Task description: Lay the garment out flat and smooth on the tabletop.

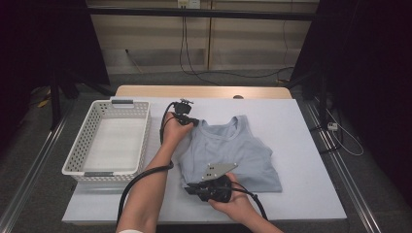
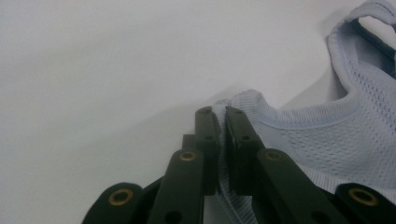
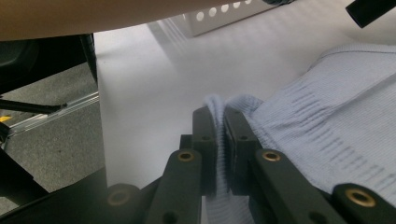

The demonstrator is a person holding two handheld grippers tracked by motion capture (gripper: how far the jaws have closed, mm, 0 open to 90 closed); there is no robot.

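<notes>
A pale blue sleeveless knit top (image 1: 232,154) lies flat on the white table (image 1: 301,126), its neckline toward twelve o'clock and its hem toward six in the high view. The fabric is soft and ribbed along its edges, with rows of small mesh holes across the body, plain to see in both gripper views. At nine o'clock from the top, well apart from it, stands a white plastic basket (image 1: 82,145), rectangular, with perforated walls and grey handle grips.

The left gripper (image 1: 188,120) sits at the top's upper left shoulder strap, at about eleven o'clock of the garment. In the left gripper view its black fingers (image 2: 208,135) are pressed together with the ribbed strap edge (image 2: 233,100) pinched between them, the cloth running down through the narrow slit between the pads. The right gripper (image 1: 192,188) sits at the hem's lower left corner, at about seven o'clock of the garment, a grey three-cornered plate on its back. In the right gripper view its fingers (image 3: 205,135) likewise clamp a fold of the blue ribbed hem (image 3: 215,105), which stands up slightly above the fingertips.
</notes>
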